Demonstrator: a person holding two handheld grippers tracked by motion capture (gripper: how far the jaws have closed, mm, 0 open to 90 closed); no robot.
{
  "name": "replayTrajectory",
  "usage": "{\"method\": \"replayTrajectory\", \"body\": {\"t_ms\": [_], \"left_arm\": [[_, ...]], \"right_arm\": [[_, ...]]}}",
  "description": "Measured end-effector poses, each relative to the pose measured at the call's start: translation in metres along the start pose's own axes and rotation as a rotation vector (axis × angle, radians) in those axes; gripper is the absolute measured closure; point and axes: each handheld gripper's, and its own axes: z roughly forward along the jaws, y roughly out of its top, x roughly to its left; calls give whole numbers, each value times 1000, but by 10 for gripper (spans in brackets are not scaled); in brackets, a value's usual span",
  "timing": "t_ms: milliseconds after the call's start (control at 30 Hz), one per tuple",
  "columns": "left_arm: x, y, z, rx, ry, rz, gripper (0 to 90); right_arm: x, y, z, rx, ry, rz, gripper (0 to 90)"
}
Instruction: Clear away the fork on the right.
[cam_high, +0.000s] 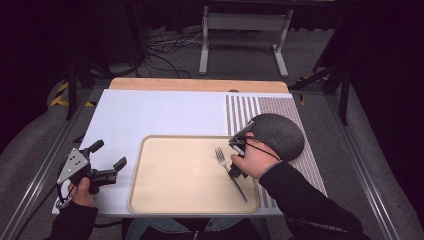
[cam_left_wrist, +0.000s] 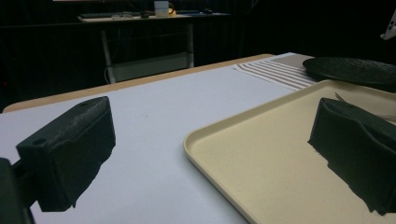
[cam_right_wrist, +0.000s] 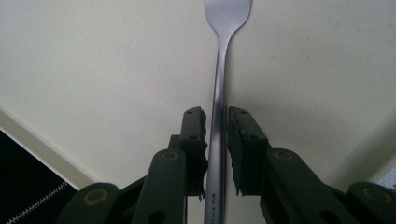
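Left tongs (cam_high: 107, 160) agape; right tongs (cam_right_wrist: 215, 122) near-closed, perhaps not yet gripping.

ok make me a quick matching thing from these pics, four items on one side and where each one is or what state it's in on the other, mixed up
Items:
1. fork
2. tray
3. dark round plate
4. left gripper

Descriptions:
A. on the striped mat, right of the tray
B. lying on the tray, handle between two jaws
C. open, held over the white sheet
D. beige, on the white sheet

Pairs: 1-B, 2-D, 3-A, 4-C
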Motion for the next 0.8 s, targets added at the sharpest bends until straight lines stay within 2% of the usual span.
{"method": "replayTrajectory", "body": {"t_ms": [100, 167, 200, 233, 300, 333, 400, 467, 500, 533, 567, 600, 633, 700, 800], "left_arm": [[0, 0, 0, 1, 0, -1, 7], [0, 0, 0, 0, 0, -1, 7], [0, 0, 0, 0, 0, -1, 7], [0, 0, 0, 0, 0, -1, 7], [0, 0, 0, 1, 0, 1, 7], [0, 0, 0, 2, 0, 0, 7], [0, 0, 0, 2, 0, 0, 7], [0, 0, 0, 1, 0, 0, 7], [0, 0, 0, 1, 0, 0, 7], [0, 0, 0, 0, 0, 1, 7], [0, 0, 0, 1, 0, 1, 7], [0, 0, 0, 0, -1, 1, 7], [0, 0, 0, 1, -1, 0, 7], [0, 0, 0, 1, -1, 0, 7], [0, 0, 0, 0, 0, -1, 7]], "right_arm": [[1, -1, -3, -27, 5, -22, 675], [3, 0, -4, -71, 4, -63, 526], [4, 0, -4, -134, 10, -118, 385], [5, 0, -3, -181, 23, -148, 293], [8, 2, -4, -282, 53, -246, 180], [10, 2, -4, -343, 32, -307, 144], [13, 3, -4, -369, -6, -370, 150], [15, 4, -4, -379, -10, -421, 154], [15, 4, -4, -379, -10, -421, 154], [16, 5, -4, -389, -9, -451, 154], [17, 6, -3, -407, -19, -527, 154], [18, 7, -3, -418, -24, -575, 165], [19, 8, -3, -423, -26, -595, 195], [21, 10, -3, -437, -22, -683, 225], [24, 13, -4, -467, -59, -785, 277]]}}
